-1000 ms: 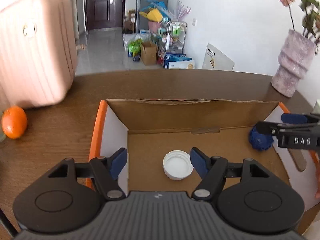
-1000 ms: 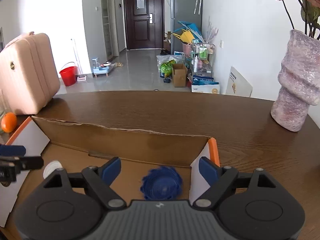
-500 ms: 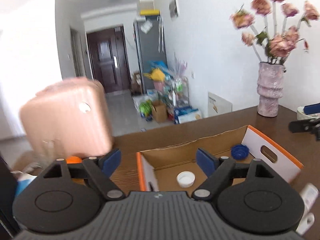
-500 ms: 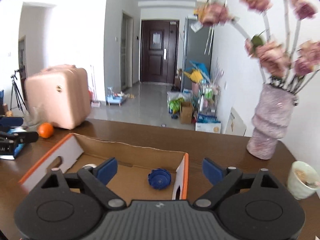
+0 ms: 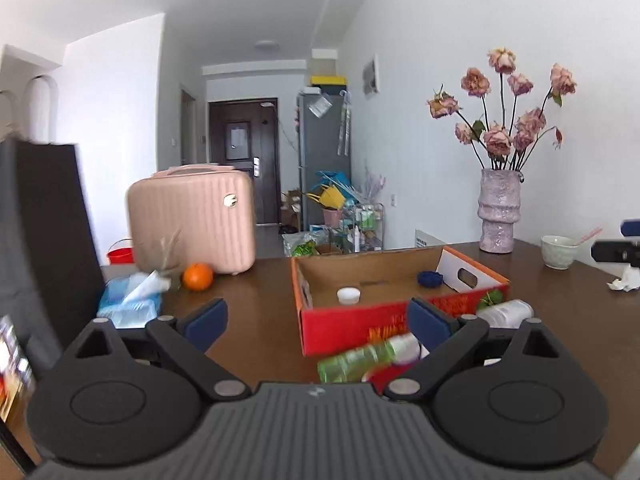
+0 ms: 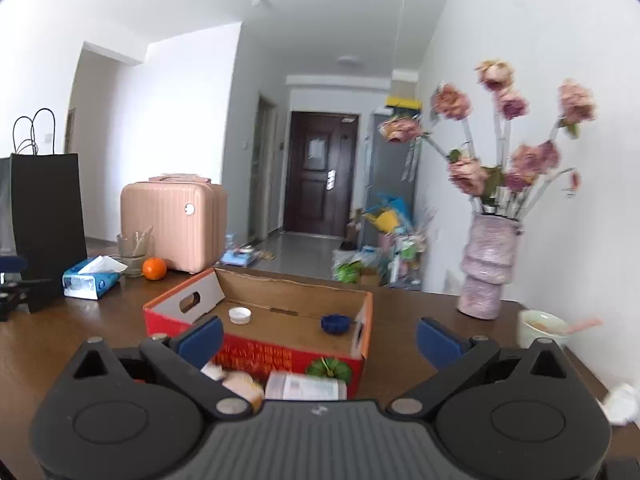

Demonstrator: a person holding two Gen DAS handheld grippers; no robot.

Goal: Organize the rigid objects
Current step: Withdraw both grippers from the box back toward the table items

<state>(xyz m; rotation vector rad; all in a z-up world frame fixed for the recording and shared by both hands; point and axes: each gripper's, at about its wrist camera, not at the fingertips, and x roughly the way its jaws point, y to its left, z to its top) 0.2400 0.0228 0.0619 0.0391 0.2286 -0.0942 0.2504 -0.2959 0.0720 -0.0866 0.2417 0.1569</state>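
Both tools, left (image 5: 316, 322) and right (image 6: 318, 340), hang empty, jaws apart, above the table; the green bottle (image 5: 360, 360) lies crosswise just under the left tool, before the box (image 5: 400, 320).

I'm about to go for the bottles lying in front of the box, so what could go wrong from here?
The green bottle and the white bottle lie on their sides against the cardboard box; a nudge from the open left gripper may roll them. The right gripper is open too; reaching wide could knock the cup or vase.
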